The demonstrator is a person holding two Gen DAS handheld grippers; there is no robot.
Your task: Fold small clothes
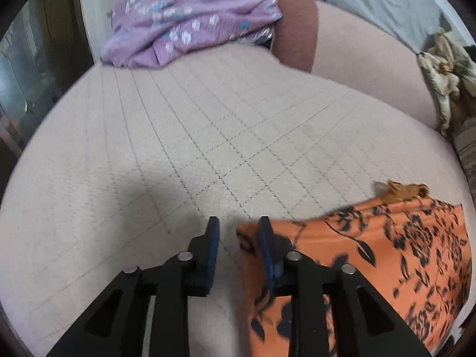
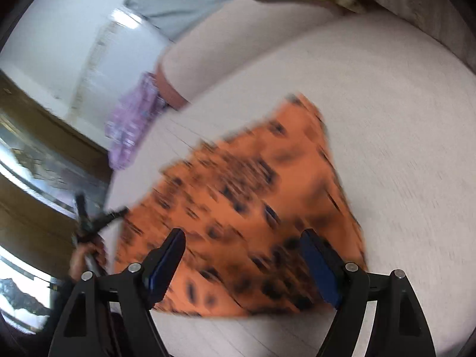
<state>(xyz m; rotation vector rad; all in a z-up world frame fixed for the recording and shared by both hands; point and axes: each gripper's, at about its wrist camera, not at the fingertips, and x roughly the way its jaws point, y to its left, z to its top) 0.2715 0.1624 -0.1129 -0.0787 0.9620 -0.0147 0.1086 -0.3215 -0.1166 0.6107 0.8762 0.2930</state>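
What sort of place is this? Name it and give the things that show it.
Most likely a bedroom in a home. The work surface is a quilted bed cover with a bolster pillow at its far edge, and loose clothes lie on it: an orange floral garment and a purple floral garment.

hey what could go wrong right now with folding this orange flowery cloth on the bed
The left gripper has its fingers apart beside the orange cloth corner, not clamped, so a close may miss the edge. The right gripper is wide open above it, and that view is blurred.
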